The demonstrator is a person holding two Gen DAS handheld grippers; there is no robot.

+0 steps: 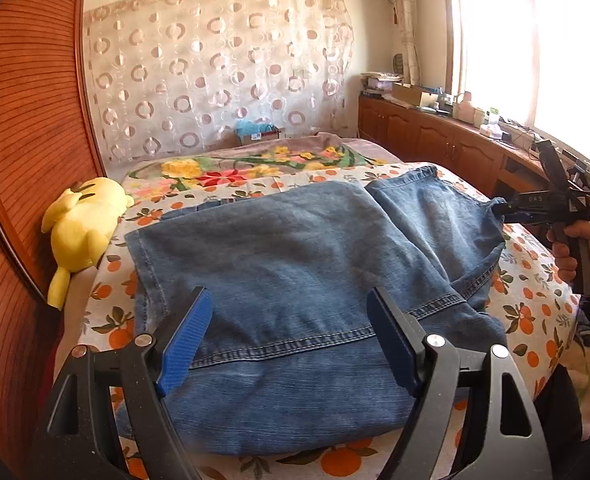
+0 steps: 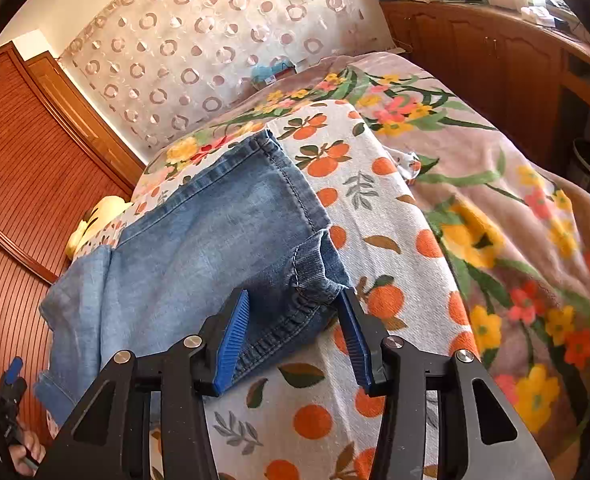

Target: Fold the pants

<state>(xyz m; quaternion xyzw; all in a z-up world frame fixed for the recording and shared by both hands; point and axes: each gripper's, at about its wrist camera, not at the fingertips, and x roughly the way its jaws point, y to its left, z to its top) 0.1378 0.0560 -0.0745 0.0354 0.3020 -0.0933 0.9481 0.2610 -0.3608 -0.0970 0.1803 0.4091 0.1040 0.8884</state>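
Faded blue denim pants (image 1: 295,264) lie folded on a bed covered by a white sheet printed with oranges and leaves (image 1: 535,280), the upper layer doubled back so a stitched hem runs across the near part of the pile. In the left wrist view the left tool (image 1: 289,332) hangs just above the near edge of the denim with its blue ribbed pads (image 1: 187,340) spread wide and no cloth between them. In the right wrist view the right tool (image 2: 295,332) sits at the gathered, puckered corner of the pants; its jaws stand partly apart, the denim corner lies between them, and the pads do not press on it. From the left wrist view the right tool (image 1: 507,210) shows at the far right edge of the pants, with a hand (image 1: 575,252) around its handle. A yellow plush toy (image 1: 83,228) rests at the left side of the bed against a reddish ribbed wooden panel (image 1: 23,140). Beyond the sheet lies a pinkish blanket with large yellow and red flowers (image 2: 495,208). A sheer curtain patterned with rings (image 1: 215,68) hangs behind the bed.
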